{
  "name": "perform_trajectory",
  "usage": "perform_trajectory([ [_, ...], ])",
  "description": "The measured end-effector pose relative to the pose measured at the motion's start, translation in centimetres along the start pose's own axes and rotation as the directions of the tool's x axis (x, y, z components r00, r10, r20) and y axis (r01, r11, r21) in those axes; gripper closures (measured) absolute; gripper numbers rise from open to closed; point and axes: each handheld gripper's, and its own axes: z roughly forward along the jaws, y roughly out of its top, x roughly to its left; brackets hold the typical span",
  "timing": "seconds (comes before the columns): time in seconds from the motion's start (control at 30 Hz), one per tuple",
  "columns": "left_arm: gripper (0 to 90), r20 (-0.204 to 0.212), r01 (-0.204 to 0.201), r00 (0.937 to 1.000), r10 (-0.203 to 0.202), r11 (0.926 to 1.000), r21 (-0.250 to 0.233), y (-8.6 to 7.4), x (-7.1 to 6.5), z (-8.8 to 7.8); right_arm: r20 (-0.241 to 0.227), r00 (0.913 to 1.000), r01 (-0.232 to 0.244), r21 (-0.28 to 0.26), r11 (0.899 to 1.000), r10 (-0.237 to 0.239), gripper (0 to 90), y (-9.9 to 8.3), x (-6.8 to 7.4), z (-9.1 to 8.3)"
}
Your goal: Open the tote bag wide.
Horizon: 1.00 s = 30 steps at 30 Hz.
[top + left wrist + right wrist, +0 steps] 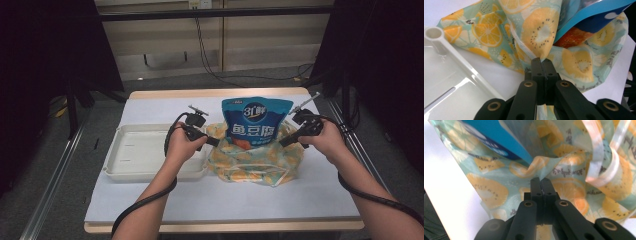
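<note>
High view shows our left gripper (212, 141) and right gripper (286, 141) each clamped shut on an opposite edge of the thin plastic bag printed with orange and kiwi slices (255, 162), at the middle of the white-covered table (225, 200). The blue foil pouch (256, 120) already stands in the bag's mouth, top half still out. We judge what is left is to pull the bag up around it. The shallow white plastic tray (135, 155) lies just beside the bag on our left; the right and near sides look open for moving.
</note>
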Motion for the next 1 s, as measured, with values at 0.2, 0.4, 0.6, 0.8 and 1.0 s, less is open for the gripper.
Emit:
perform_trajectory([
  [0.2, 90.0, -0.005, 0.018, 0.9998, -0.018, 0.9998, -0.01, -0.3, 0.3, 0.2, 0.004, 1.0, -0.005, 0.009, 1.0, 0.005, 90.0, -0.9, -0.4, 0.7],
  [0.4, 90.0, -0.03, 0.019, 0.9994, -0.019, 0.9998, 0.002, -0.3, 0.7, 0.2, 0.018, 0.9998, -0.012, 0.018, 1.0, 0.011, 90.0, -1.6, -0.7, 1.1],
  [0.6, 90.0, -0.059, 0.008, 0.9982, -0.008, 0.9999, 0.01, -0.4, 0.9, 0.2, 0.018, 0.9997, -0.016, 0.009, 1.0, 0.016, 90.0, -2.0, -0.7, 1.3],
  [0.8, 89.7, -0.056, 0.002, 0.9984, -0.001, 0.9999, 0.015, -0.4, 0.7, 0.2, 0.044, 0.999, 0.001, 0.023, 1.0, -0.002, 90.0, -2.6, -0.7, 1.5],
  [1.0, 87.1, -0.035, -0.001, 0.9994, 0.001, 0.9997, 0.024, -0.3, 0.3, 0.1, 0.082, 0.9965, 0.016, 0.021, 1.0, -0.017, 77.8, -2.7, 0.2, 1.3],
])
